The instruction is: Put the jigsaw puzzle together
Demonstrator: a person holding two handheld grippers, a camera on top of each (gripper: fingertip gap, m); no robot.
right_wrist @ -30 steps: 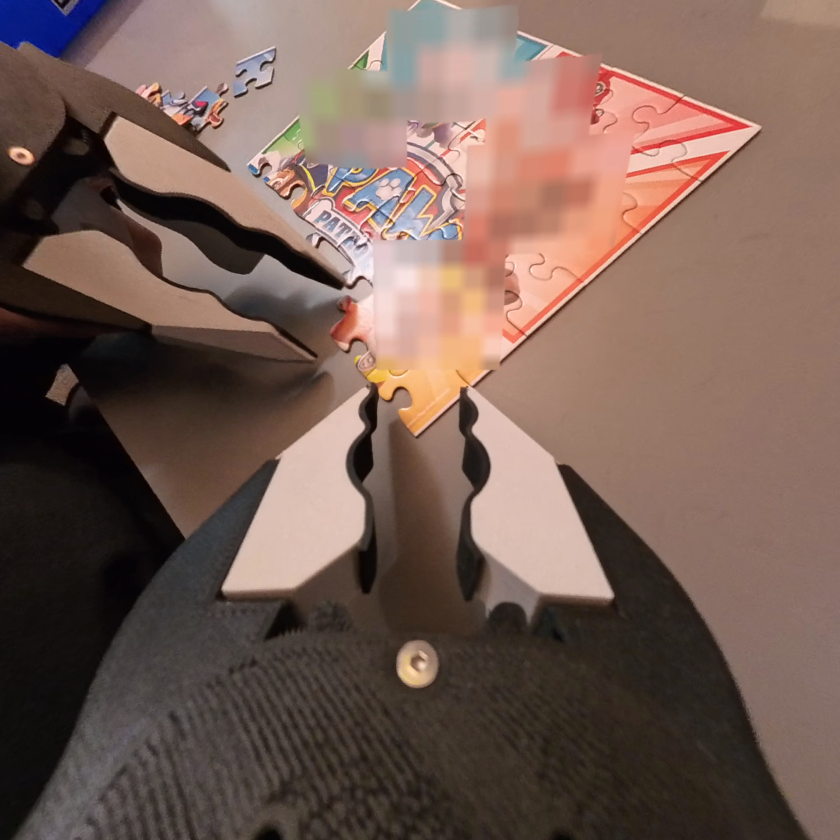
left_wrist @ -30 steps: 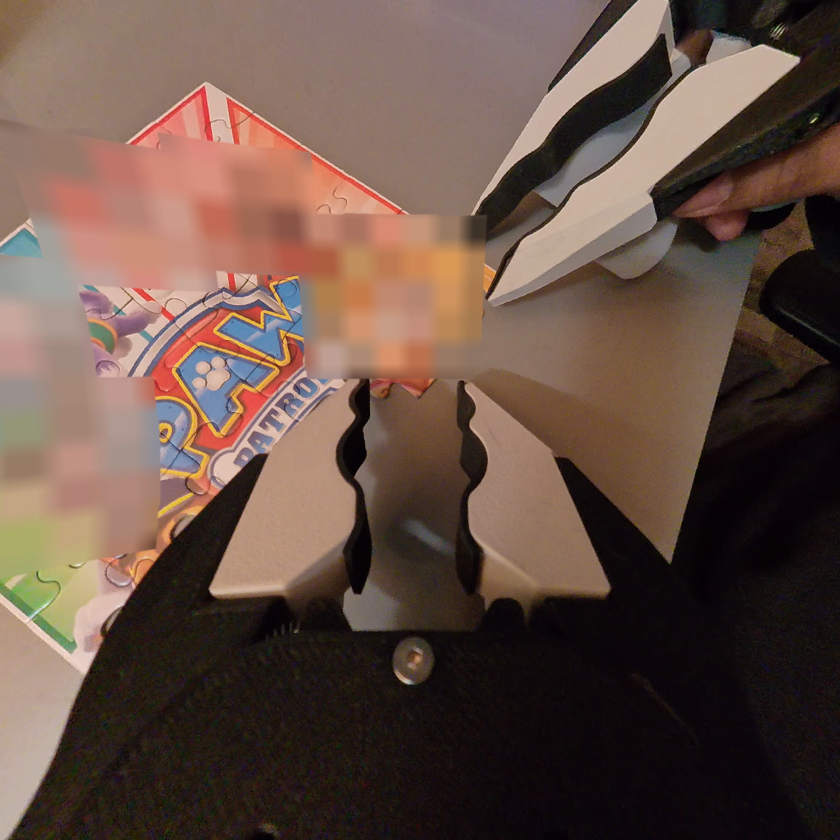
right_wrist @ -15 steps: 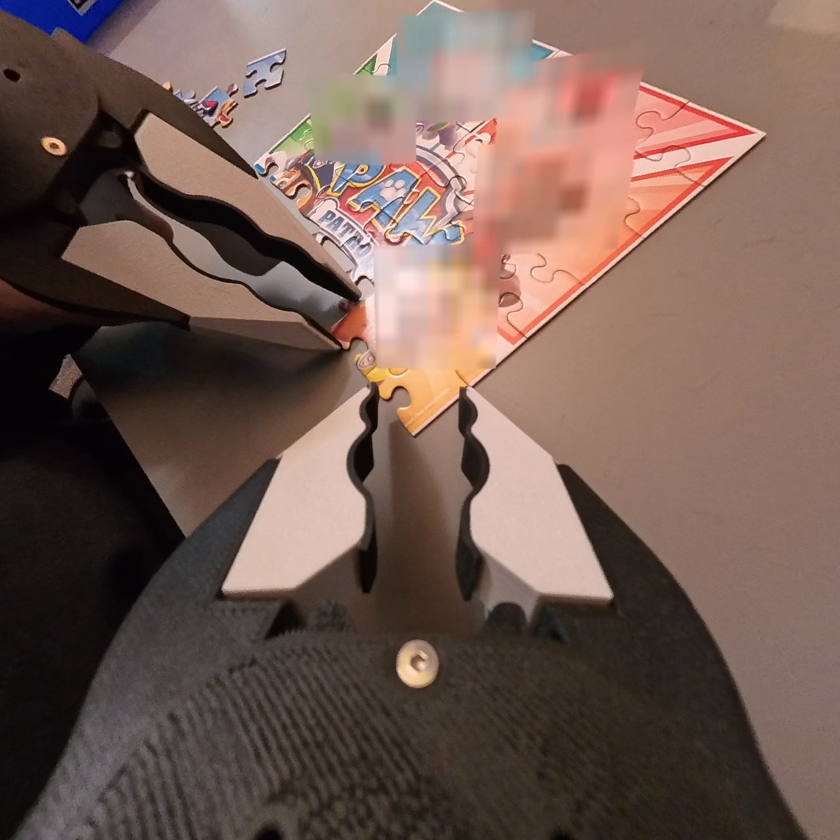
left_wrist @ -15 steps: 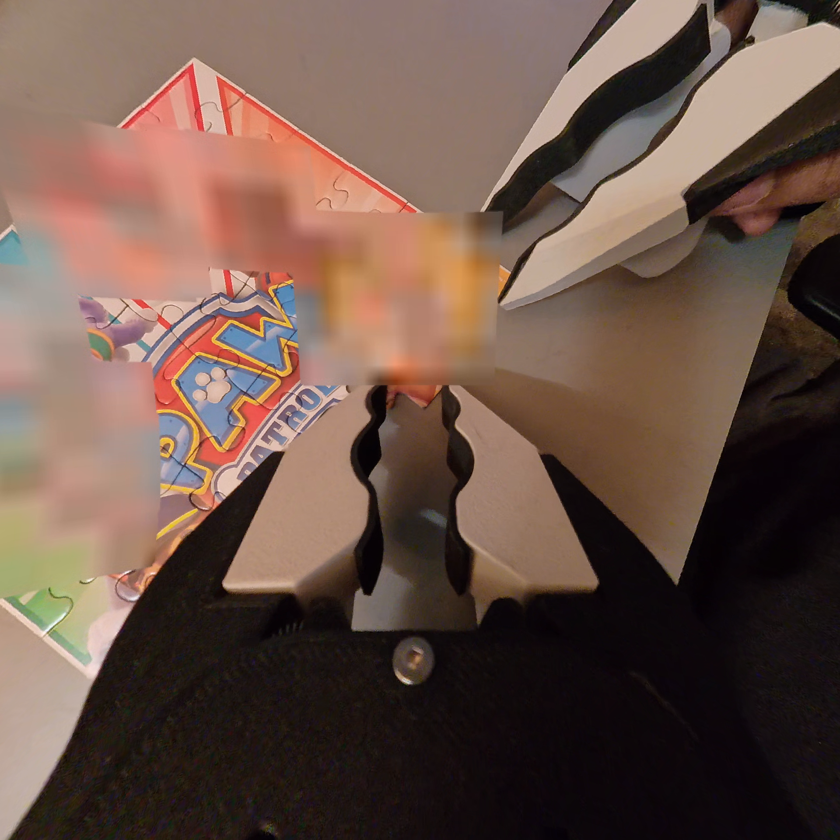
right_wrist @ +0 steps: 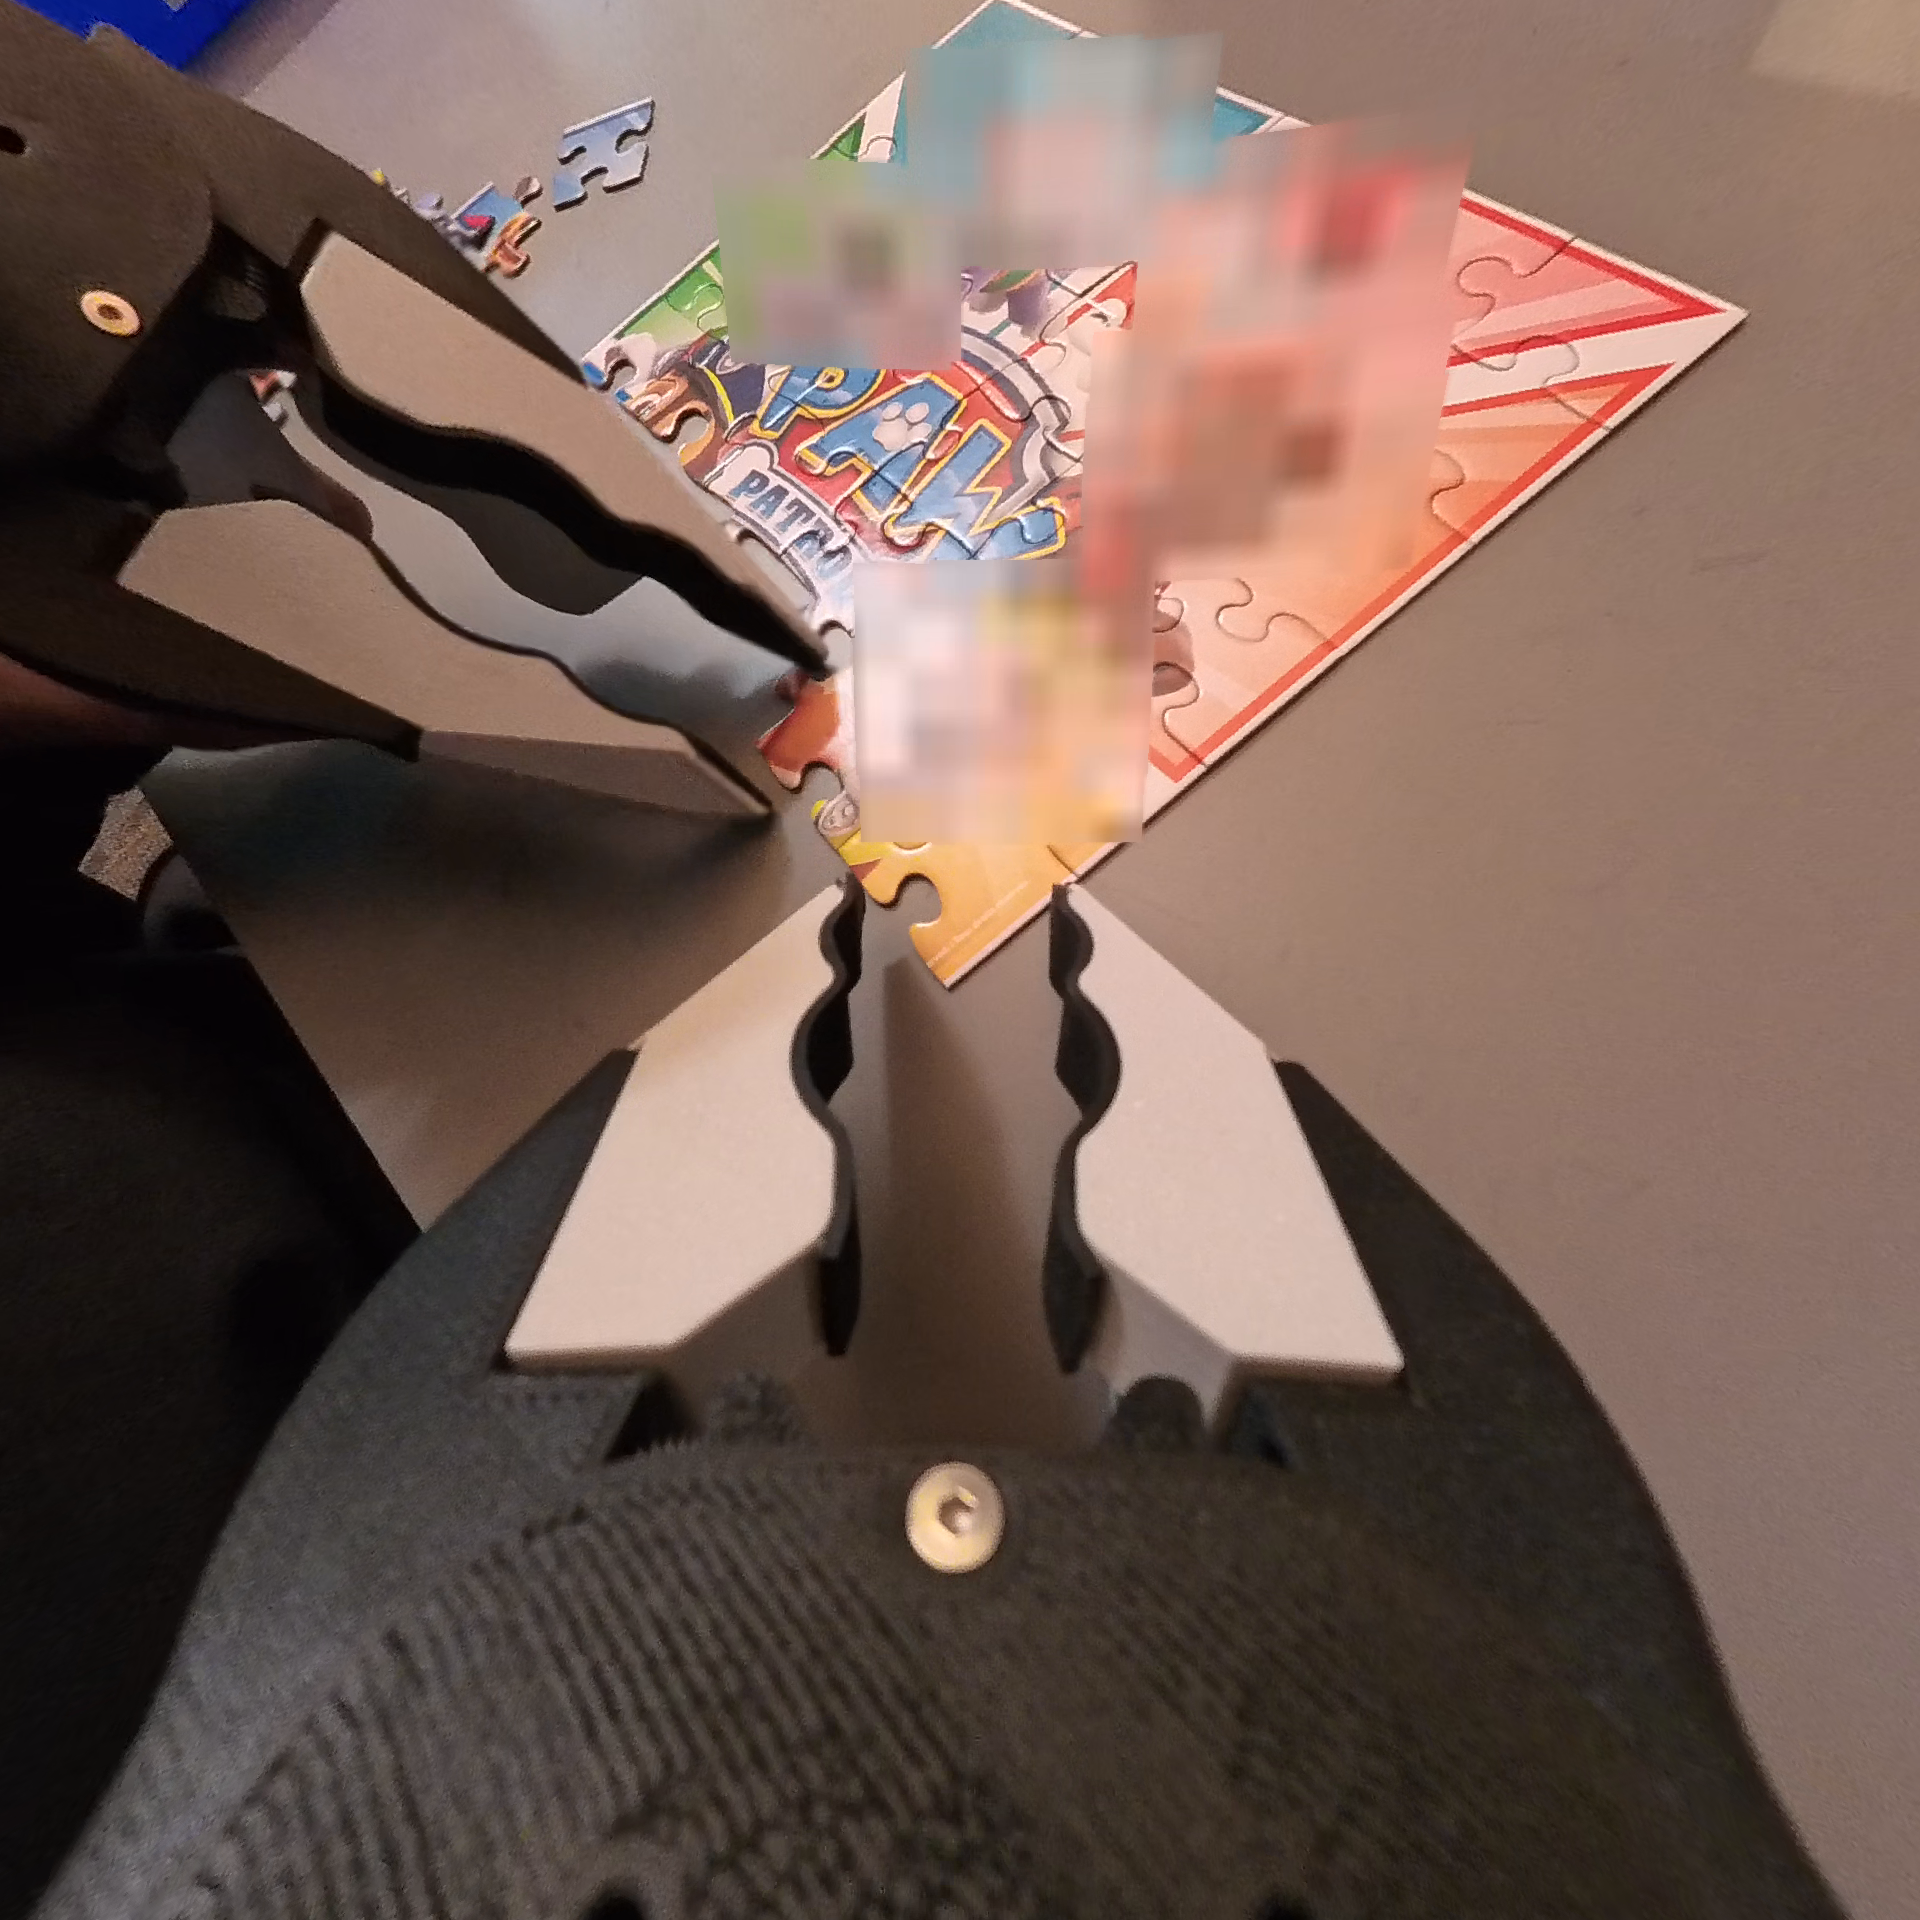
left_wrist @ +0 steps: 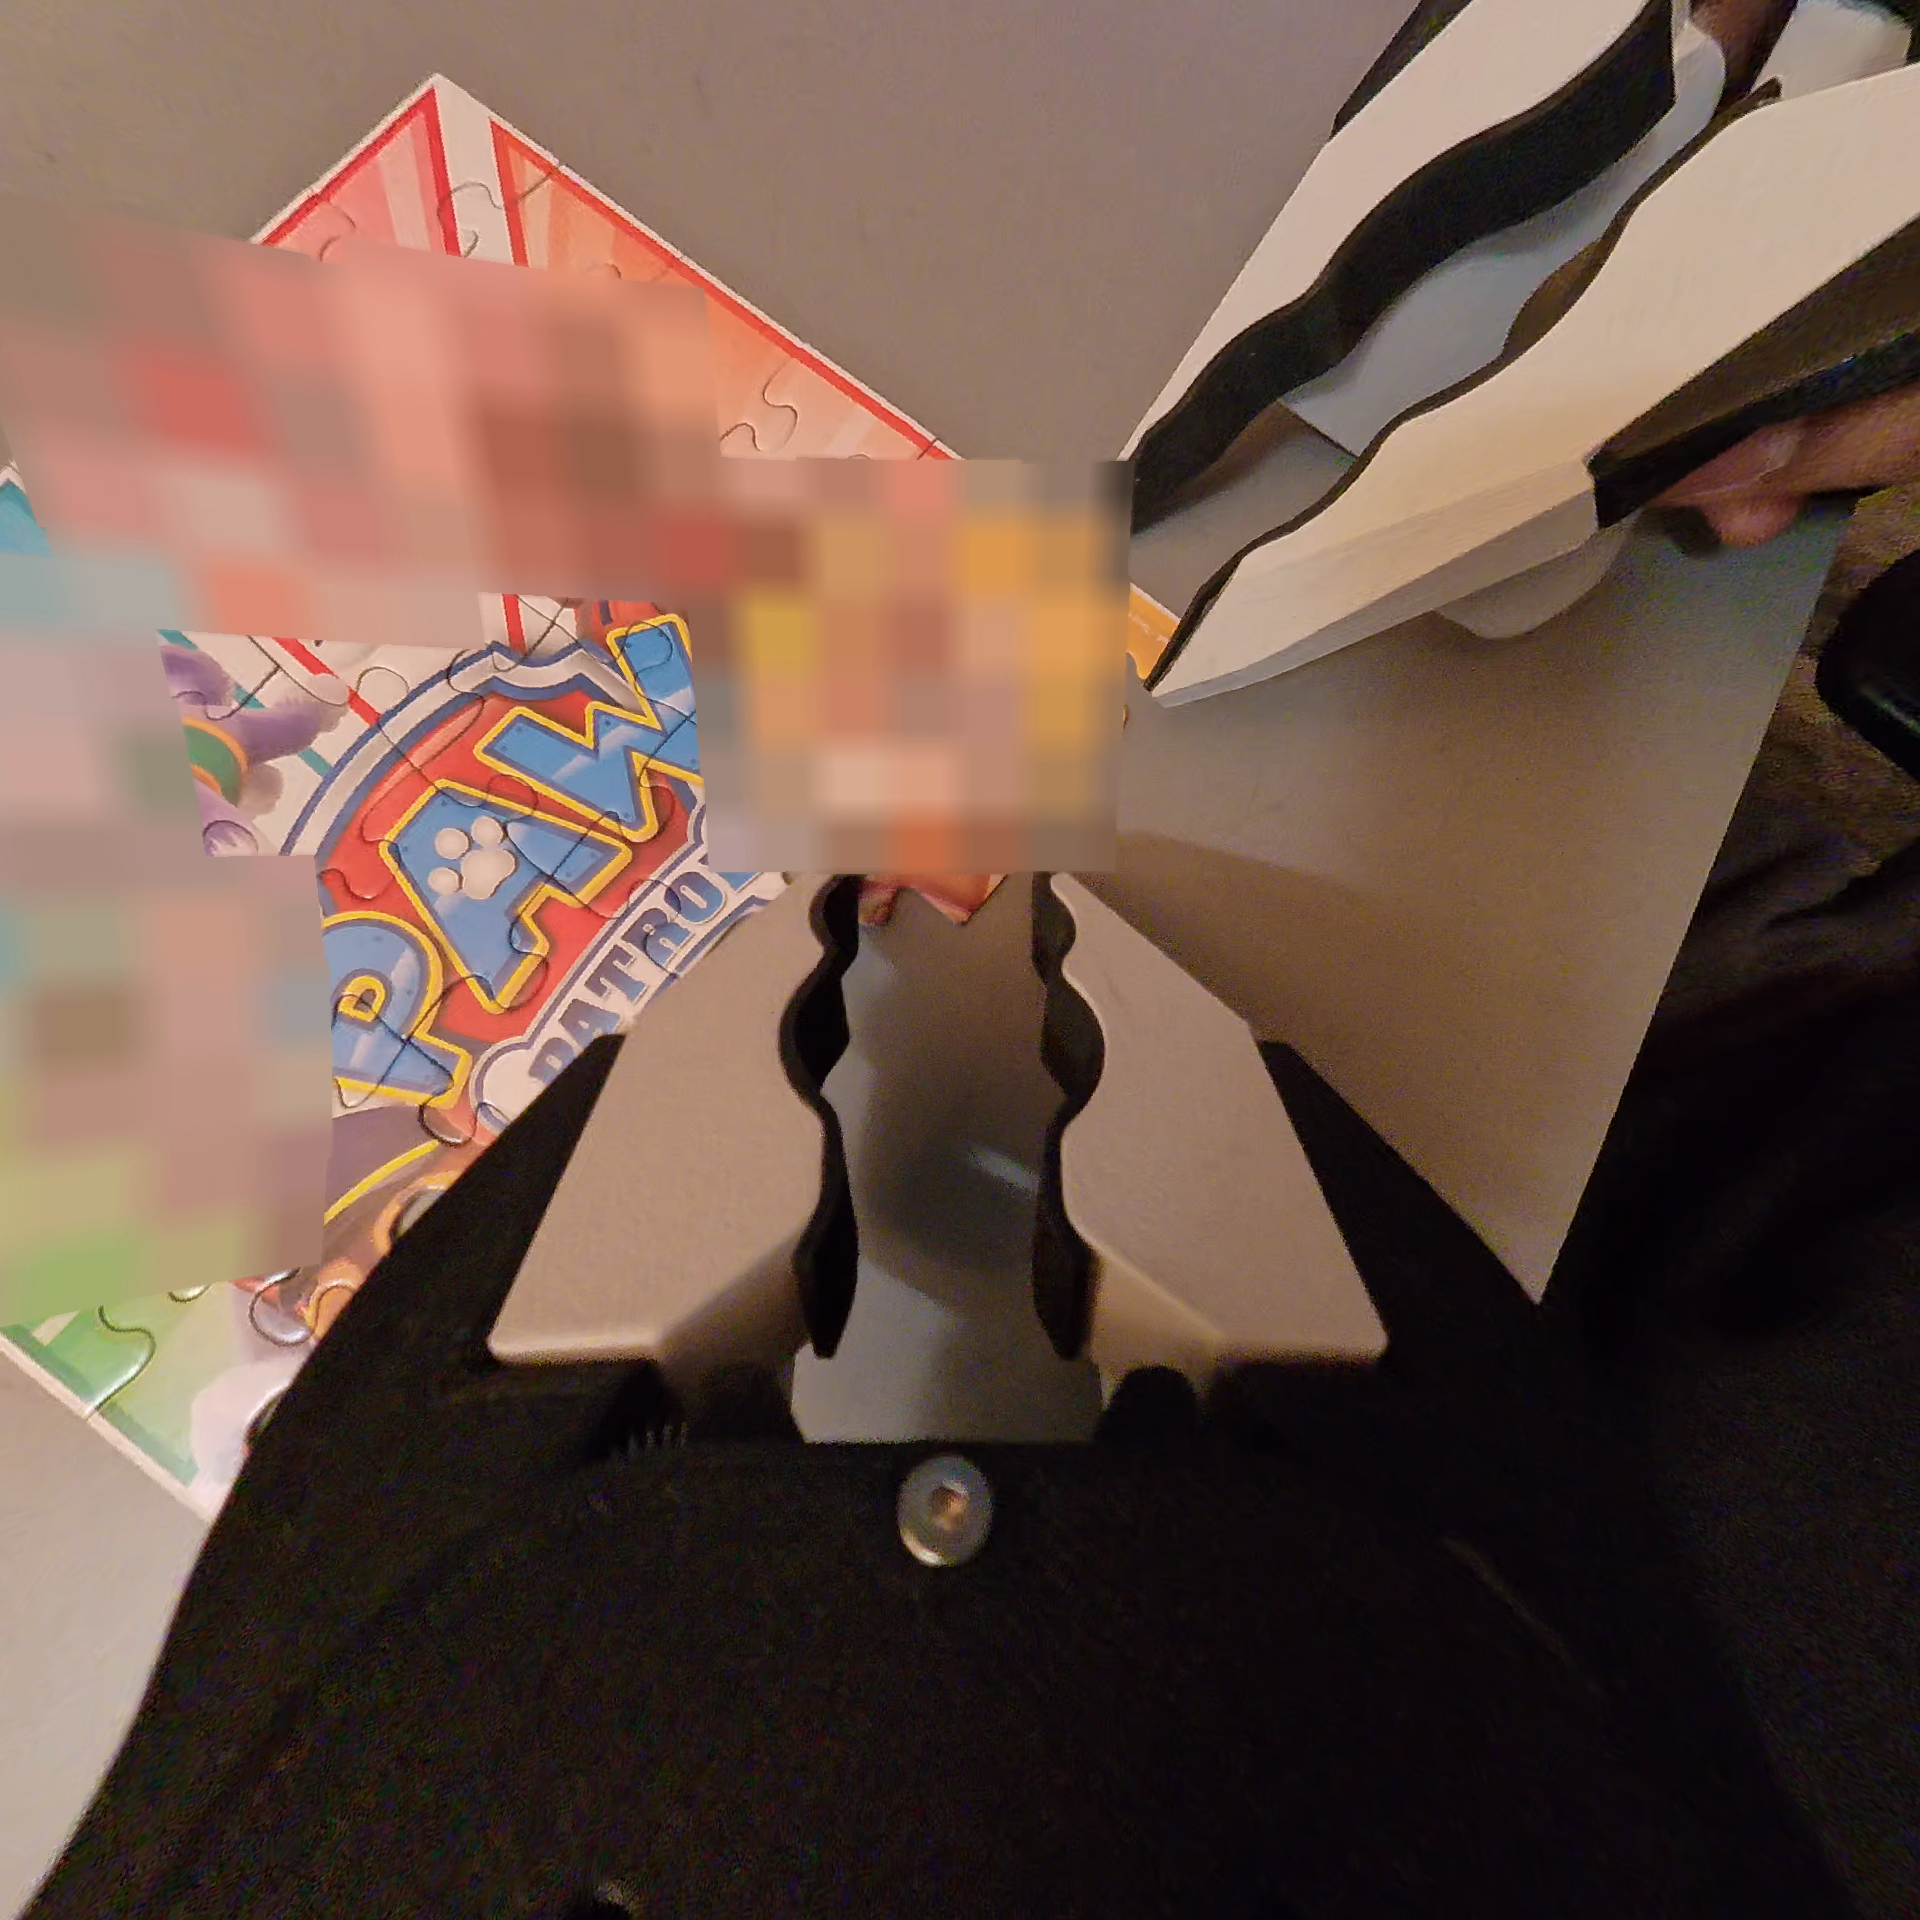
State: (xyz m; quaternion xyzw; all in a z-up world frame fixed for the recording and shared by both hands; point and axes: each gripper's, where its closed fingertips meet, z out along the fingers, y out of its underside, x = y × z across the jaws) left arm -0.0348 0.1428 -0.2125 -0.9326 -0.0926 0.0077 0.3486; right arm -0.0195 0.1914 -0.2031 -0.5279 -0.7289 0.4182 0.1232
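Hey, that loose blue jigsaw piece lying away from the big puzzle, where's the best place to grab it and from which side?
Probably across the middle body of the loose blue jigsaw piece, coming straight down from above. It lies flat on the grey table, so only its thin edges offer a pinch, and its knobs would slip. Grey tabletop shows around it, apart from the assembled cartoon puzzle.

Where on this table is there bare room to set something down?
Bare table lies right of the puzzle and beyond its far corner. Crowded: the puzzle's near edge, where the open left gripper and open right gripper point, and the far left with loose pieces.
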